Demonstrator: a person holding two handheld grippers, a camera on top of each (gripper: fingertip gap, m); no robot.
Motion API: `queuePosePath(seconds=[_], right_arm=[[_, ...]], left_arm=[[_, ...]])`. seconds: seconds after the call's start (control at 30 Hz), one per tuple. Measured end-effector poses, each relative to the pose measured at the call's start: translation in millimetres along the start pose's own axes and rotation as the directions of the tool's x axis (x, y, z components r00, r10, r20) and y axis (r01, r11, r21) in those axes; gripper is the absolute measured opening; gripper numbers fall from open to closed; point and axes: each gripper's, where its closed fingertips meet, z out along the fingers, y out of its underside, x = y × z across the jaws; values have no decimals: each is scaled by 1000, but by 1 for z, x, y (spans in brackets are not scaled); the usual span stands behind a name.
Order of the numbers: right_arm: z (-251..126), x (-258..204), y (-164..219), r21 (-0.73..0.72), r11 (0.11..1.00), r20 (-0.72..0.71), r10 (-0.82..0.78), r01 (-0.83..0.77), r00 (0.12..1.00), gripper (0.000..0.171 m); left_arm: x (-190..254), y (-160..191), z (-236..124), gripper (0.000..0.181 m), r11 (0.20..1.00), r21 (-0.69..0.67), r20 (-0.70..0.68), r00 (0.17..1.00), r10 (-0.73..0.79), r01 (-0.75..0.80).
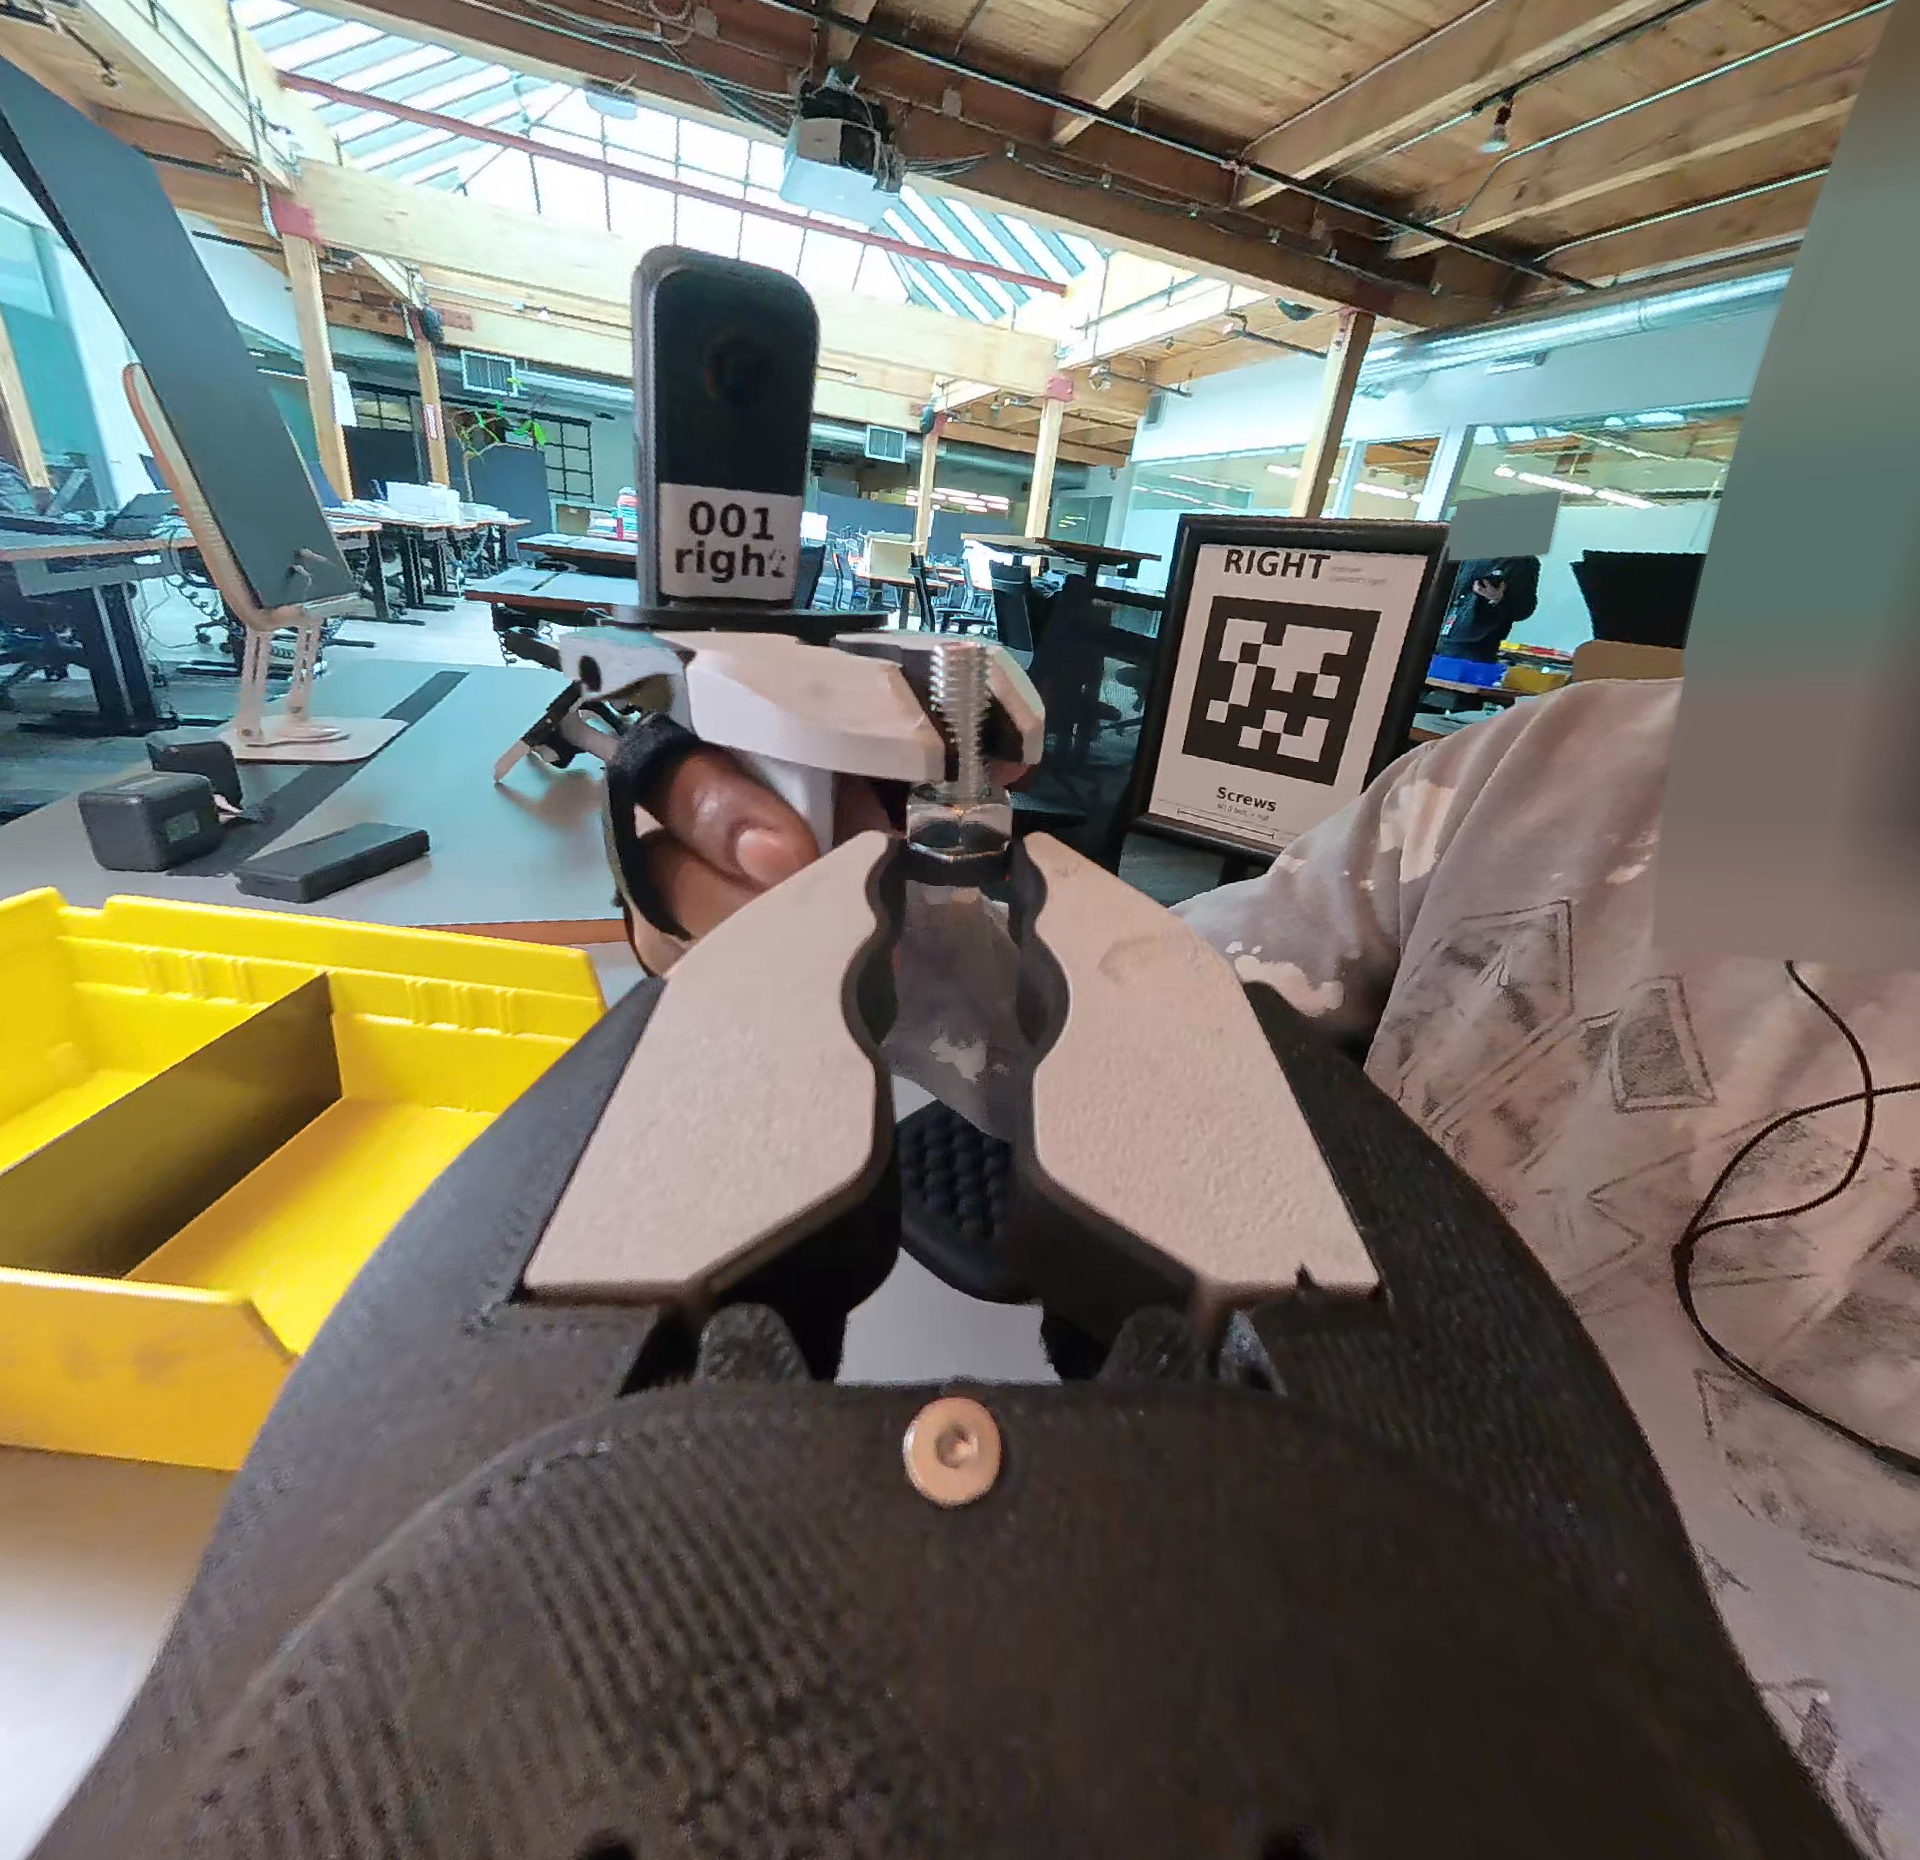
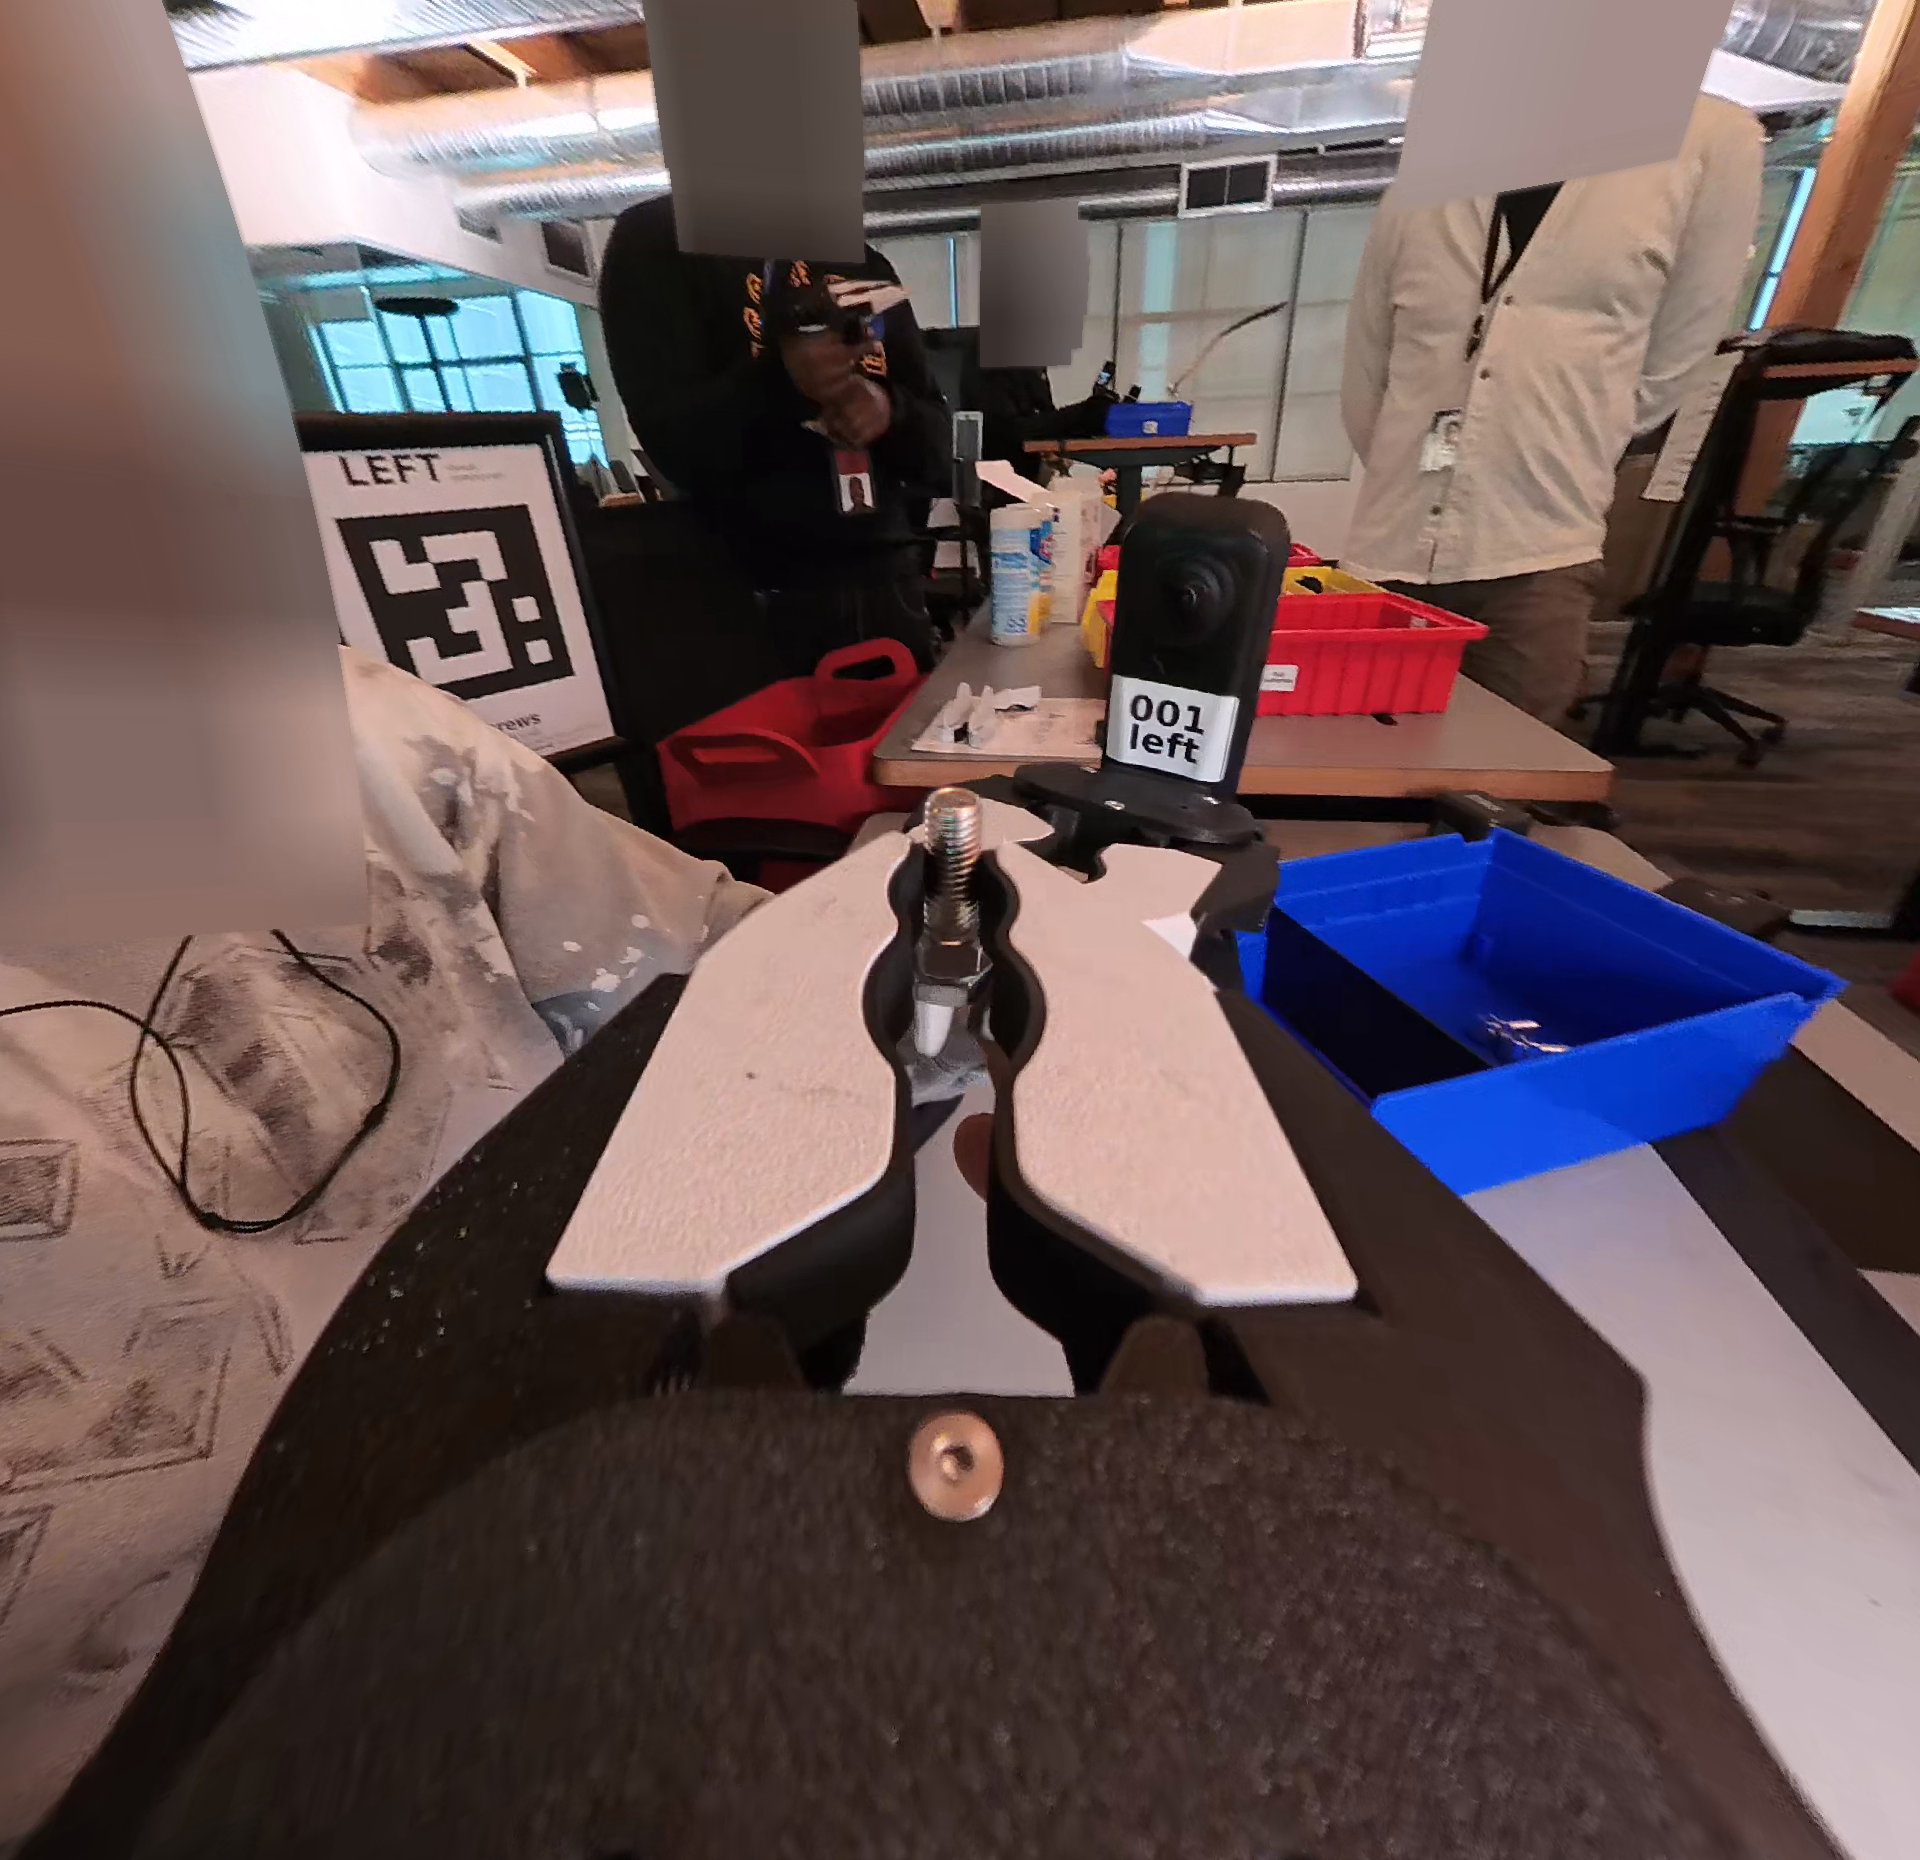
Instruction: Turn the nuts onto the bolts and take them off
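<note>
**Nut and bolt held between both tongs**

Left wrist view: left tongs clench the nut; the bolt rises into the right tongs. Yellow bin looks empty.

Right wrist view: right tongs clench the bolt, nut below. Blue bin holds small metal parts.

Timber-beamed ceiling, skylights, desks.

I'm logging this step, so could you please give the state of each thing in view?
left claw: shut on nut
right claw: shut on bolt
nut: threaded on bolt
bolt: upright, threaded end free
blue bin: open, few metal parts inside
yellow bin: open
</note>
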Motion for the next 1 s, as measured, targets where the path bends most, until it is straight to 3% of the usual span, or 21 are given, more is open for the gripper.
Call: queuePosePath(seconds=[0.23,0.4,0.57,0.73,0.77,0.83,1.0], right_arm=[[-2,1,-1,30,1000,22,4,-5,1000,9],[-15,32,-21,136,990,-219,-2,33,976,22],[-12,48,-16,100,994,-347,-13,51,938,34],[-14,63,-6,92,996,-386,28,8,922,29],[-22,71,-7,109,994,-425,57,-12,904,10],[-41,85,-9,128,992,-512,50,19,858,5],[-23,63,-15,102,994,-424,10,37,905,29]], left_arm=[[-4,0,1,18,999,-31,47,998,28,-27],[-33,-21,-17,18,994,42,295,952,80,-97],[-55,-28,-33,18,983,0,515,843,156,-182],[-53,-28,-29,18,977,-29,529,826,194,-211],[-49,-30,-29,18,976,-10,501,843,194,-219],[-48,-33,-30,18,978,13,495,852,173,-207],[-54,-29,-30,18,981,7,514,842,165,-196]])
